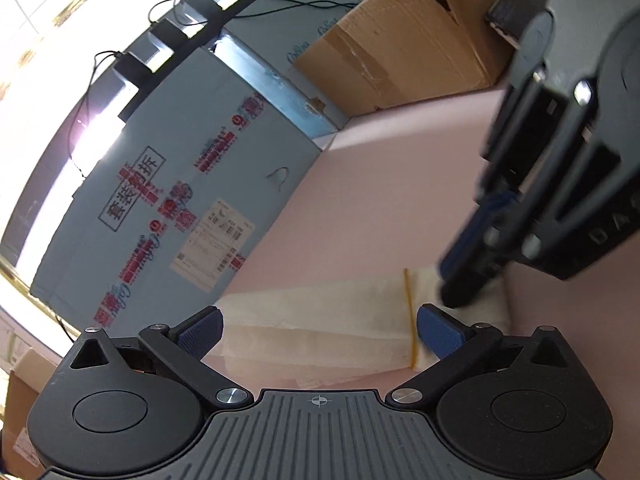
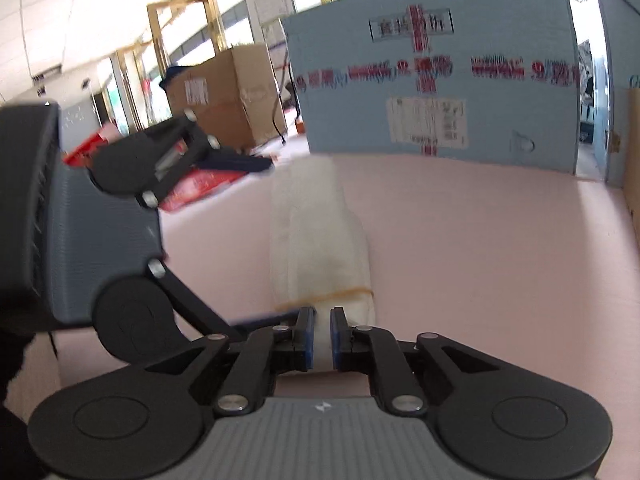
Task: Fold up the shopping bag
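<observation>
So the bag (image 2: 316, 240) is folded into a long white strip lying flat on the pink table (image 2: 480, 248), with a yellow band (image 1: 411, 320) around it near one end. The right gripper (image 2: 320, 336) sits low at that banded end, jaws pinched almost together on the bag's tip. The left gripper (image 1: 318, 330) hangs just over the strip from the side, jaws spread wide, holding nothing. A blue box (image 2: 432, 80) and a brown box (image 1: 400, 48) stand along the table's far edges.
</observation>
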Motion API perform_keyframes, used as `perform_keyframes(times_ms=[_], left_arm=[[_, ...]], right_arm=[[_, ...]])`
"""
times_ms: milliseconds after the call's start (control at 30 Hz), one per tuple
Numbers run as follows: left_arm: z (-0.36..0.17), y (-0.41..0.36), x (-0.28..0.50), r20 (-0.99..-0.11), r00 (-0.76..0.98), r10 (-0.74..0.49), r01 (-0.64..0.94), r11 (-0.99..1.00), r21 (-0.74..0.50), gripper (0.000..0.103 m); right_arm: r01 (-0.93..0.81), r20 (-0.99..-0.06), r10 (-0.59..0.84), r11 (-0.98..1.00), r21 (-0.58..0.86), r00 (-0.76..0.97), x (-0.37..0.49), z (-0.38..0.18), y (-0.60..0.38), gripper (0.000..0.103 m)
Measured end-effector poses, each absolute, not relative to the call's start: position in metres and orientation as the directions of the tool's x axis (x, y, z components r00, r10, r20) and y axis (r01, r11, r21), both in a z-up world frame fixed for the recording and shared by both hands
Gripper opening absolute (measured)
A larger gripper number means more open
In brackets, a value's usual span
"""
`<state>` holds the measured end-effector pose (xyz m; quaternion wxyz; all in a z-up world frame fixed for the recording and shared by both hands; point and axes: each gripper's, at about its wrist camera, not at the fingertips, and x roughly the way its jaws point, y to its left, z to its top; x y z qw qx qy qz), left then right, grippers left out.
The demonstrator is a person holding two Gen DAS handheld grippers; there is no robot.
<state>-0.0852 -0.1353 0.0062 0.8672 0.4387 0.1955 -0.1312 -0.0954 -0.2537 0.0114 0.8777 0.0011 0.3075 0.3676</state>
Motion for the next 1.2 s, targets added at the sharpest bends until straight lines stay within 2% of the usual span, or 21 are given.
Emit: perform_keyframes(times_ms=[133, 367, 467, 567, 667, 700, 767, 800, 833, 967, 1067, 1200], left_arm=[[0.003, -0.134, -0.074, -0.439, 0.898, -0.038, 0.391, 0.531, 0.752, 0.103], [0.021, -0.104, -0.03, -0.505, 0.858, -0.094, 0.434, 0.66, 0.614, 0.103], [0.022, -0.084, -0.025, -0.559, 0.817, -0.142, 0.471, 0.725, 0.503, 0.103], [0.025, -0.061, -0.031, -0.602, 0.758, -0.252, 0.535, 0.767, 0.354, 0.103], [0.032, -0.036, -0.036, -0.568, 0.767, -0.298, 0.496, 0.838, 0.23, 0.103], [0.035, -0.026, -0.037, -0.546, 0.775, -0.319, 0.473, 0.865, 0.166, 0.103], [0.039, -0.012, -0.035, -0.5, 0.795, -0.343, 0.426, 0.903, 0.058, 0.103], [0.039, -0.007, -0.032, -0.479, 0.808, -0.343, 0.398, 0.917, 0.014, 0.103], [0.039, -0.004, -0.029, -0.463, 0.819, -0.338, 0.372, 0.928, -0.018, 0.103], [0.035, -0.002, -0.008, -0.41, 0.849, -0.333, 0.275, 0.942, -0.194, 0.103], [0.025, 0.004, 0.003, -0.397, 0.836, -0.379, 0.256, 0.909, -0.328, 0.103], [0.011, 0.008, 0.004, -0.393, 0.806, -0.443, 0.275, 0.868, -0.414, 0.103]], right_arm=[[-0.662, -0.536, 0.662, 0.712, 0.232, 0.524, -0.095, 0.01, -0.255, 0.009], [-0.678, -0.539, 0.647, 0.713, 0.176, 0.54, -0.101, 0.009, -0.25, 0.01], [-0.678, -0.536, 0.653, 0.71, 0.19, 0.535, -0.099, 0.009, -0.252, 0.01], [-0.676, -0.531, 0.662, 0.707, 0.209, 0.529, -0.099, 0.008, -0.254, 0.01], [-0.677, -0.523, 0.668, 0.704, 0.215, 0.529, -0.099, 0.01, -0.255, 0.012], [-0.676, -0.519, 0.67, 0.704, 0.216, 0.532, -0.1, 0.01, -0.256, 0.017], [-0.67, -0.499, 0.665, 0.714, 0.204, 0.556, -0.104, 0.014, -0.256, 0.038], [-0.664, -0.484, 0.656, 0.724, 0.187, 0.58, -0.109, 0.017, -0.256, 0.056], [-0.657, -0.468, 0.646, 0.735, 0.169, 0.603, -0.113, 0.02, -0.256, 0.068], [-0.631, -0.47, 0.599, 0.768, 0.11, 0.648, -0.126, 0.027, -0.247, 0.078], [-0.612, -0.518, 0.544, 0.789, 0.049, 0.66, -0.13, 0.024, -0.233, 0.079], [-0.569, -0.577, 0.428, 0.818, -0.08, 0.696, -0.131, 0.015, -0.211, 0.079]])
